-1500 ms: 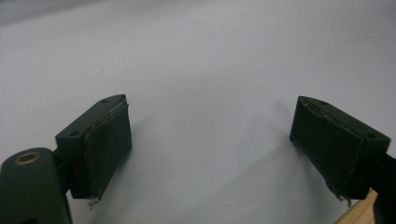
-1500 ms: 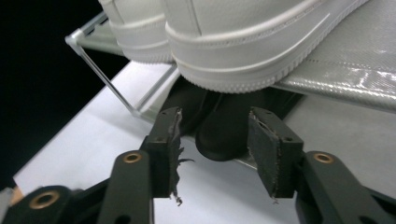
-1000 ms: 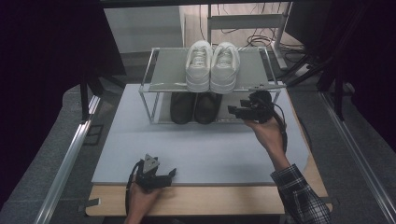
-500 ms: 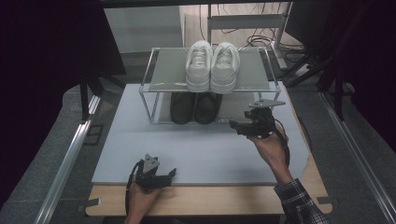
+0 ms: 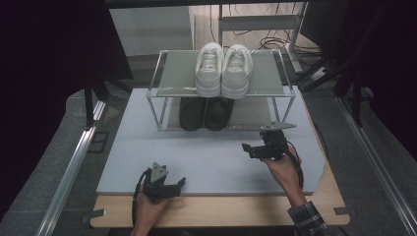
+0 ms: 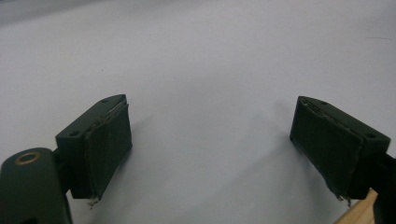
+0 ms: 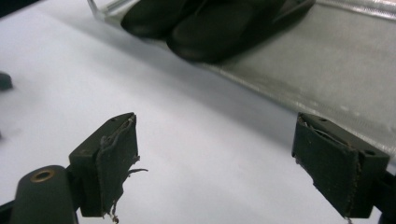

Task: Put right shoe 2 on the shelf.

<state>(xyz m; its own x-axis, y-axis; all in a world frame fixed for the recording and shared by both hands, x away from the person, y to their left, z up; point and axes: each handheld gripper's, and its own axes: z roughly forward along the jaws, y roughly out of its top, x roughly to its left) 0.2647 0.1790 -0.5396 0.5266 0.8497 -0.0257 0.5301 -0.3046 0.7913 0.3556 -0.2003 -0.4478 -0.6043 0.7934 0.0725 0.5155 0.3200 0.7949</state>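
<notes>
Currently the right gripper (image 5: pixel 251 149), jaws just opened wide and empty, is hanging before the rack's (image 5: pixel 162 81) right front corner, and should be approaching the black shoes (image 5: pixel 205 113) on its lower shelf level, centred.

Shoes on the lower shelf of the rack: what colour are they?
Black shoes, a pair side by side; the high view shows them best.

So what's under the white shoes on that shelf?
Under the white shoes and their top shelf sits a pair of black shoes on the lower shelf. Just their front halves show; the shelf above covers their backs.
</notes>
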